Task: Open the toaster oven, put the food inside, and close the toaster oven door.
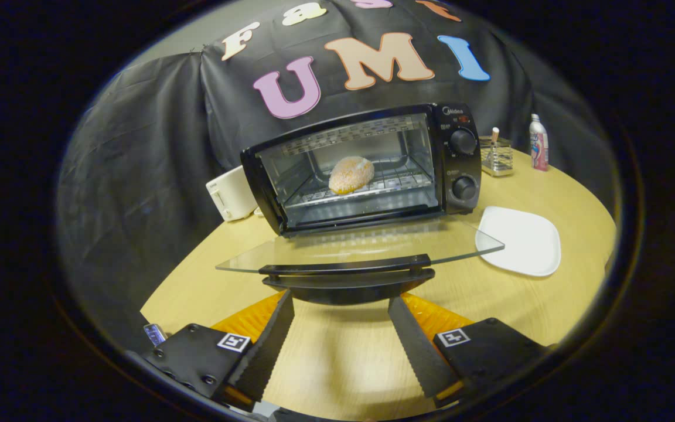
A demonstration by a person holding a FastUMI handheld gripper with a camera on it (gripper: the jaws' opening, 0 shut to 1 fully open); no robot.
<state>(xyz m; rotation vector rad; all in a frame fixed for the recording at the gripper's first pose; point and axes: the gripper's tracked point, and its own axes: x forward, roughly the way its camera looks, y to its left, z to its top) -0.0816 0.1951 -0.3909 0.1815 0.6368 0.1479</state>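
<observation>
Your gripper (pixel 340 308) is spread wide, holding nothing. The food (pixel 351 174) sits on the rack inside the toaster oven (pixel 367 164). The door handle (pixel 346 268) lies at 12 o'clock, just ahead of the fingers, long axis crosswise; lift from beneath.

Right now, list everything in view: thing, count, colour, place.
Black toaster oven: one, on the wooden table, glass door folded down open.
Round breaded food piece: one, golden, on the oven rack.
Square white plate: one, right of the door.
White boxy appliance: one, left of the oven.
Clear holder: one, right of the oven.
White bottle: one, beyond the plate.
Round wooden table: one, light tan.
Gripper: one, fingers open, just short of the door handle.
</observation>
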